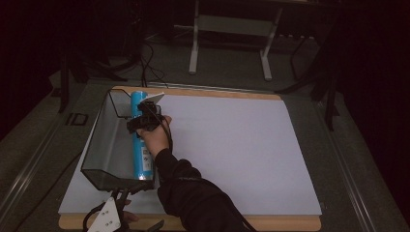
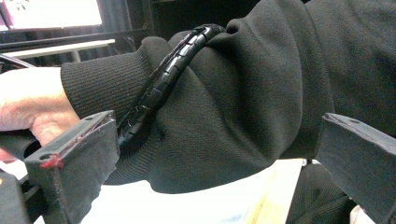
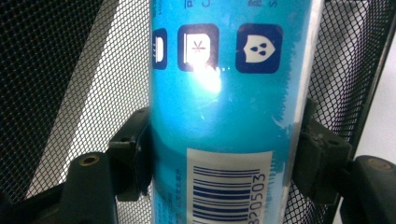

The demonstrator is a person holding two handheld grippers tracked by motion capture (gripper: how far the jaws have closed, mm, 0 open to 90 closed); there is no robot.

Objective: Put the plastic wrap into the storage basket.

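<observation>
The blue cylindrical tube (image 3: pixel 229 112) lies lengthwise inside the black mesh basket (image 1: pixel 104 145), against its right-hand wall, at the left side of the tabletop (image 1: pixel 232 145). The right gripper (image 1: pixel 144 121) reaches over the basket rim and has its jaws closed on the tube, one pad on each side of the barrel, just above the barcode panel as the right gripper view shows it.

Handling, as judged: the tube appears rigid and round, with a glossy wrap that throws a bright glare, so the surface is likely slippery and prone to rotate between flat pads. Weight cannot be told. A hold across the middle of the barrel, as now, looks the soundest; a grip near either end would invite tipping against the mesh.

Appearance: bright cyan body, a row of dark blue square icons with white symbols, one a shield with drops, and a white barcode label with digits printed along its side.

The left gripper (image 2: pixel 219 158) sits at the near edge, beside the person's dark sleeve (image 2: pixel 243 93); its jaws stand wide apart, holding nothing.
</observation>
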